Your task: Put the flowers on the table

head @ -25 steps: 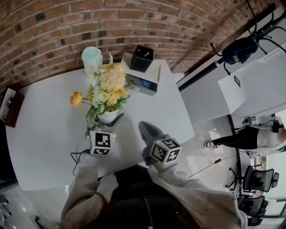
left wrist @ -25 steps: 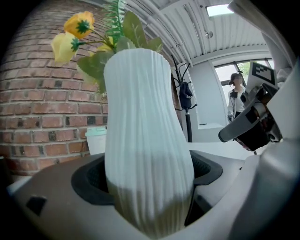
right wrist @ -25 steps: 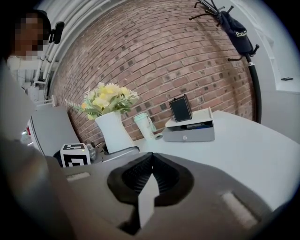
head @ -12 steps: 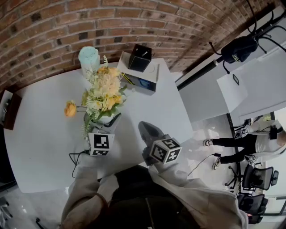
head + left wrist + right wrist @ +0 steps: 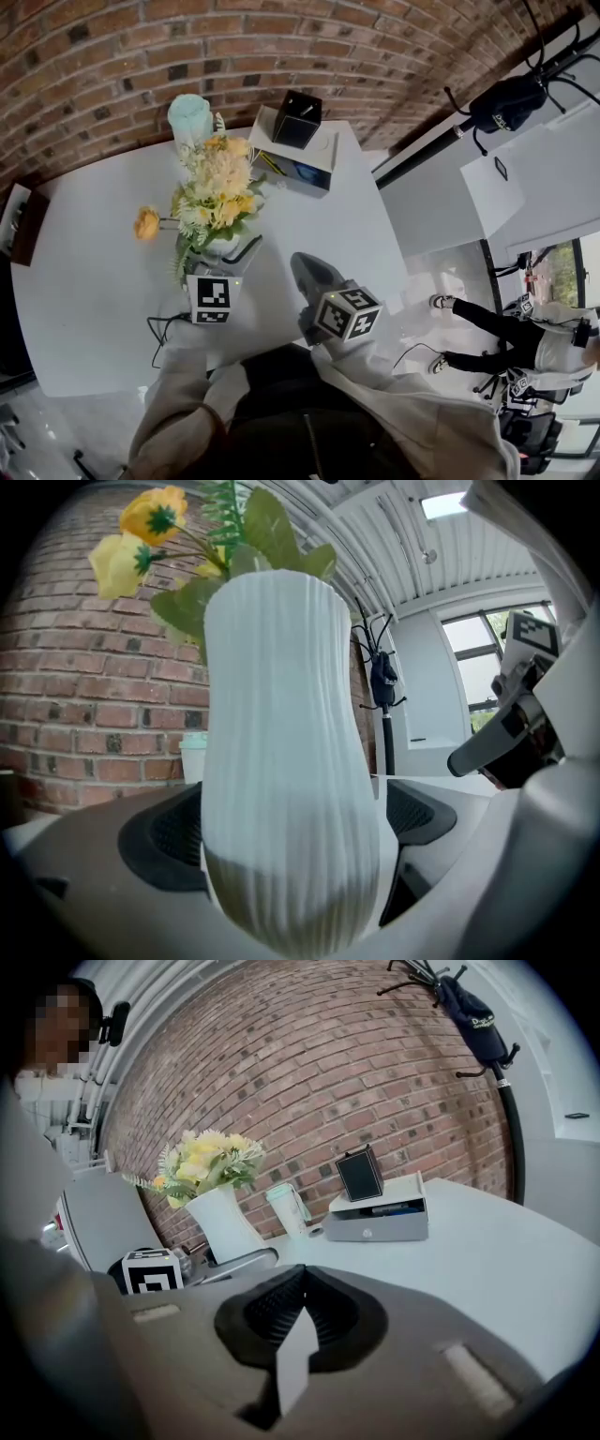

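A white ribbed vase (image 5: 225, 246) with yellow and cream flowers (image 5: 220, 183) stands upright on the white table (image 5: 94, 281). My left gripper (image 5: 221, 259) reaches around the vase's lower part. The vase (image 5: 286, 761) fills the space between the black pads (image 5: 169, 836), and a thin gap shows at the right pad. Those jaws have just been opening, with the vase still between them. My right gripper (image 5: 305, 267) rests to the right of the vase, apart from it. Its jaws (image 5: 302, 1288) are shut with nothing in them. The right gripper view shows the vase (image 5: 225, 1222) and flowers (image 5: 208, 1162) at the left.
A mint cup (image 5: 190, 117) stands behind the flowers by the brick wall. Right of it is a grey box (image 5: 305, 159) with a black box (image 5: 297, 120) on top. A cable (image 5: 159, 328) lies near the front edge. Beyond the table's right edge is a coat rack (image 5: 506, 103).
The vase and flowers have shifted a little to the left in the head view, and the left jaws stand slightly wider around the vase. The right gripper has not moved.
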Available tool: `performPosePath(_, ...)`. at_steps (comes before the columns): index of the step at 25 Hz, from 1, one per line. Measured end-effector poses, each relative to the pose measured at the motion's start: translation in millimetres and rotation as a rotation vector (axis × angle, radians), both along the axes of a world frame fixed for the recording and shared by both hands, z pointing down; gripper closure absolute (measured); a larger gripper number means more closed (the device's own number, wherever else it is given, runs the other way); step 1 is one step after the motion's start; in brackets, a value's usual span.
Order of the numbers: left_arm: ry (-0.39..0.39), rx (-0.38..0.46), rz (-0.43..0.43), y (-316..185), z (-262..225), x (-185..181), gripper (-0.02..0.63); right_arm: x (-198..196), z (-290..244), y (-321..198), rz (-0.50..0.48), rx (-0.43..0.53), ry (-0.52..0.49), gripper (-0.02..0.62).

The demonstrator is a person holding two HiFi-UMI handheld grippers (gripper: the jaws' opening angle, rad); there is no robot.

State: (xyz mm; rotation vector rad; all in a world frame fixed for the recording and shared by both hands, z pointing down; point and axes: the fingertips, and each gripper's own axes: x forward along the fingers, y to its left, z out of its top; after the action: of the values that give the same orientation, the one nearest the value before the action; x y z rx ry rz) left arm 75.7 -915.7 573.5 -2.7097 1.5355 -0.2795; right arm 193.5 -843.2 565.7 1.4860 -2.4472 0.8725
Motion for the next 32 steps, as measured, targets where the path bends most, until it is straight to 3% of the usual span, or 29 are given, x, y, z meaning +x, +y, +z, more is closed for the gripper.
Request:
performPosePath(8, 0.025, -0.032, -0.026, 19, -6, -12, 0.025, 0, -2, 5, 0.037, 0.023, -0.044, 0.597)
performPosePath(15, 0.046, -0.057, 0.021, 52, -21, -21, 0.026, -12, -13, 26, 0.082, 0.056, -0.075, 0.597)
performPosePath(24, 0.048, -0.19, 0.192, 117, -32, -29, 0.029, -47, -33, 74, 0.161, 0.075, -0.119, 0.597)
performPosePath(27, 0.041, -0.212, 0.21, 138, -41, -39, 0.138, -61, -39, 91, 0.185, 0.08, -0.132, 0.597)
performPosePath(28, 0.039, -0.219, 0.219, 145, -43, -41, 0.138, -64, -42, 97, 0.193, 0.084, -0.136, 0.597)
performPosePath(32, 0.069, -0.24, 0.239, 166, -51, -50, 0.249, -76, -53, 116, 0.228, 0.113, -0.145, 0.597)
